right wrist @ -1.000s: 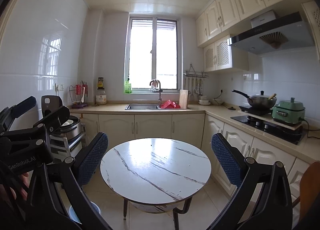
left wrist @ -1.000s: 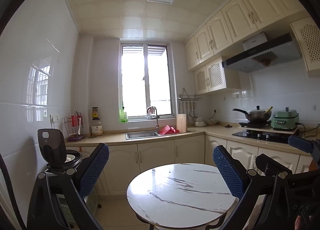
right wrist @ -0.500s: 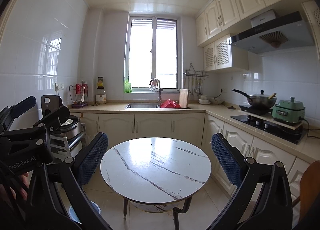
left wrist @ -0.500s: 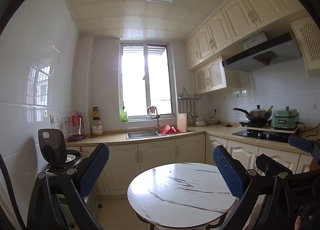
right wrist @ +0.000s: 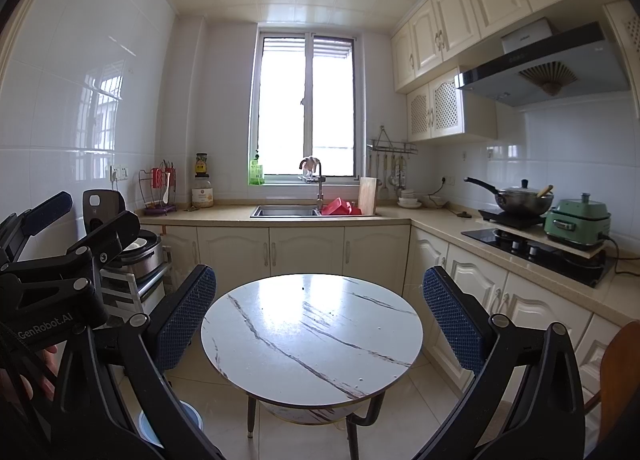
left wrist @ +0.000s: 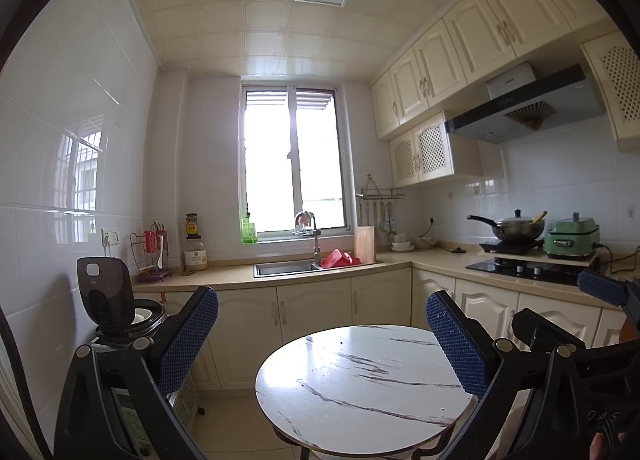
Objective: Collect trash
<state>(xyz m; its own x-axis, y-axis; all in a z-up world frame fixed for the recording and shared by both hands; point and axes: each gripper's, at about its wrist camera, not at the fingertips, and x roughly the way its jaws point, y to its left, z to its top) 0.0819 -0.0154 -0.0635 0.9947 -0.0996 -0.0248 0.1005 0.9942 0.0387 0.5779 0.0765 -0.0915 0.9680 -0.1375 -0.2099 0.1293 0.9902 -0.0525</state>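
Trash is nowhere plain to see: the only candidates are a few dark specks (right wrist: 303, 288) on the round marble-patterned table (right wrist: 256, 360), too small to tell whether they are crumbs or marks. No bin shows for certain either; a blue round container (right wrist: 188, 418) sits on the floor left of the table, largely hidden behind the right tongs' arm, and what it is cannot be told.

The left gripper (left wrist: 322, 330) and the right gripper (right wrist: 320, 308) are both held above the floor facing the table and the sink counter (right wrist: 224, 215) beyond. Each has its blue pads spread wide with nothing between them.

By my reading, the task stands at its very start, in the searching step: nothing is grasped and nothing is gathered. The next move calls for finding an actual piece of rubbish, likely by tilting the cameras down toward the tabletop and the floor, then bringing one set of tongs down to it.
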